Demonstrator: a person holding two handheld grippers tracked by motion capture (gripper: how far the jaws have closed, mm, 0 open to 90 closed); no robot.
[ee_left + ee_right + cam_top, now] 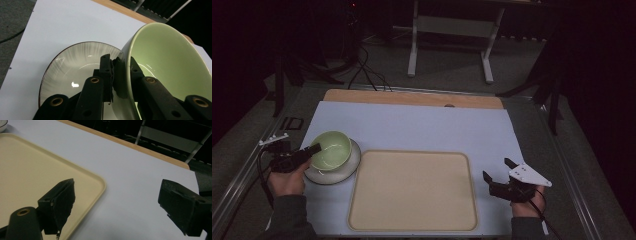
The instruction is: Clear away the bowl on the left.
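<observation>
A light green bowl (332, 149) rests on a pale plate (350, 167) at the table's left, beside a beige tray (412, 190). My left gripper (314, 149) is shut on the bowl's rim. In the left gripper view the green bowl (170, 65) is tilted with its near wall pinched between the two jaws of the left gripper (120, 75), above the plate (72, 72). My right gripper (497, 170) stands open over the mat right of the tray. The right gripper (115, 202) holds nothing, its left jaw over the tray's (30, 170) corner.
A pale blue mat (422, 127) covers the table, with a wooden strip (412, 97) along the far edge. A white desk frame (452, 35) and cables (362, 70) stand on the floor beyond. The tray holds nothing.
</observation>
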